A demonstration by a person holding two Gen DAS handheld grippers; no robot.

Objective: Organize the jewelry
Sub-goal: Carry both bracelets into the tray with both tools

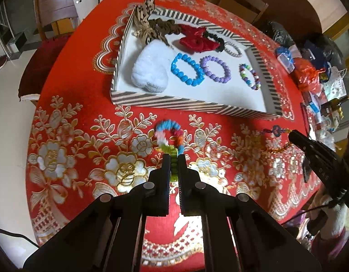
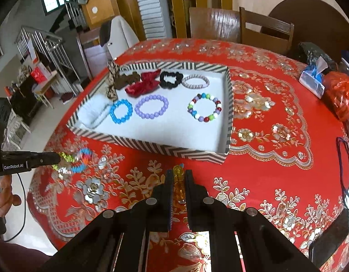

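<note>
A striped tray [image 1: 174, 105] [image 2: 151, 144] with a white floor holds a blue bead bracelet [image 1: 187, 69] [image 2: 120, 111], a purple one [image 1: 216, 69] [image 2: 151, 106], a mixed-colour one [image 1: 249, 76] [image 2: 205, 108], scrunchies and a white fluffy piece [image 1: 149, 72]. My left gripper [image 1: 174, 158] [image 2: 57, 158] is shut on a multicoloured fuzzy bracelet [image 1: 168, 136] [image 2: 80, 159], lifted over the red cloth in front of the tray. My right gripper [image 2: 179, 173] [image 1: 293, 136] is shut on an amber bead bracelet [image 2: 179, 182] [image 1: 279, 148].
The round table wears a red embroidered cloth [image 1: 83, 136] [image 2: 276, 113]. Bags, a tissue pack [image 2: 312, 79] and clutter sit at the right edge. Wooden chairs [image 2: 265, 29] stand behind the table. A hand [image 2: 4, 195] holds the left gripper's handle.
</note>
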